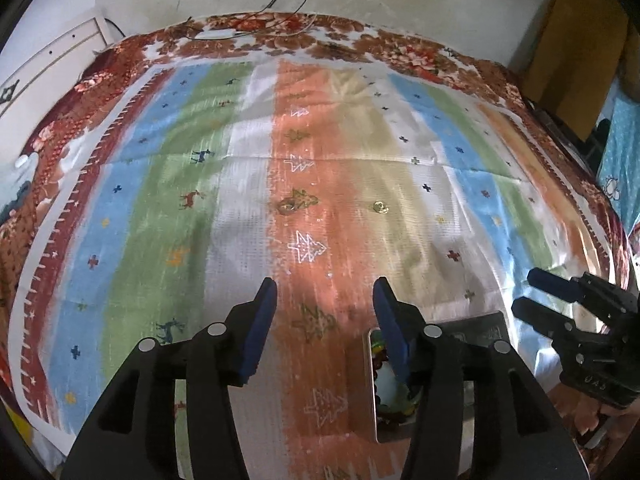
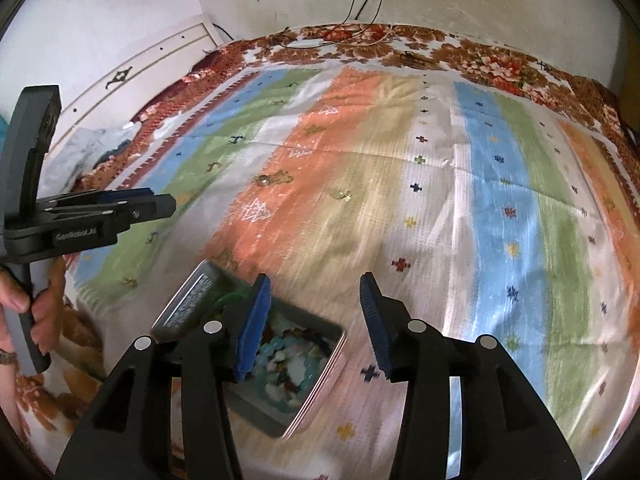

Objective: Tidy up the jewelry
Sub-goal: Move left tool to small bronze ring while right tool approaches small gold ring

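A: What is seen on the bed [image 1: 120,208]?

B: A striped cloth [image 2: 500,208] is spread over it. An open tin [image 2: 320,372], filled with beads and coloured pieces, lies close below the tools. Two small gold items are left loose farther out: one piece [image 1: 289,205] on the orange stripe and another piece [image 1: 380,207] on the beige stripe, well apart from the tin.

A: How are the tools set?

B: The left tool [image 1: 325,292] is held spread, with nothing between its pads. The right tool [image 2: 314,286] is likewise spread and empty. Neither item is touched.

A: Which step is judged to be in hand?

B: An approach toward the loose pieces, it is thought; collection into the tin is not yet done for these two.

A: What is called for next?

B: A reach outward over the cloth is needed, then a low, careful pinch, since the pieces are small and flat against the fabric and could be pushed aside or caught with a fold.
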Demonstrator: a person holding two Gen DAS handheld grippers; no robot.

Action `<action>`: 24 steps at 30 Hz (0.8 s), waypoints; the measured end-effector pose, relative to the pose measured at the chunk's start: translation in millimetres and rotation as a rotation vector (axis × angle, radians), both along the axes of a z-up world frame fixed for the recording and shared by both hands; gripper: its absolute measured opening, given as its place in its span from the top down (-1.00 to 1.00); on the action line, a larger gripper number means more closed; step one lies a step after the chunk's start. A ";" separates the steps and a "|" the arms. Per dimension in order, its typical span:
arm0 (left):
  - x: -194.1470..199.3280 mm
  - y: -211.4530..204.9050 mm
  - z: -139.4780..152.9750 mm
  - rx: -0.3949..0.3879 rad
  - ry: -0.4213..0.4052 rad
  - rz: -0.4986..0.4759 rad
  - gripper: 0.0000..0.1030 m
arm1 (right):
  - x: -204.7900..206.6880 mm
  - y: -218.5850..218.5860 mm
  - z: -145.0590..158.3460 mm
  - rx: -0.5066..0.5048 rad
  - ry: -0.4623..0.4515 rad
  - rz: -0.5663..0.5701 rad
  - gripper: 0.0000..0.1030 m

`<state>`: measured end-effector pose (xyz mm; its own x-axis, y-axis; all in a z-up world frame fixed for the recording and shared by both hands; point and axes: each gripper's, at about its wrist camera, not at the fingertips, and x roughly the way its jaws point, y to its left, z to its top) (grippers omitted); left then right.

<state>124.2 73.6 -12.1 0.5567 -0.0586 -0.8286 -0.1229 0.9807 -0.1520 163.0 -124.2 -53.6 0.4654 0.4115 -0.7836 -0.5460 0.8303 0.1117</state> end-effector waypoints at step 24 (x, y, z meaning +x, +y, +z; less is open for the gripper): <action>71.1 31.2 -30.8 -0.087 0.111 0.055 -0.02 | 70.3 16.2 -14.0 0.046 0.135 -0.038 0.01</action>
<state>195.3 104.8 -42.9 0.4660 -0.1048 -0.8785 -0.1967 0.9558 -0.2184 233.3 -107.9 -67.6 0.3730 0.4325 -0.8209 -0.4913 0.8426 0.2207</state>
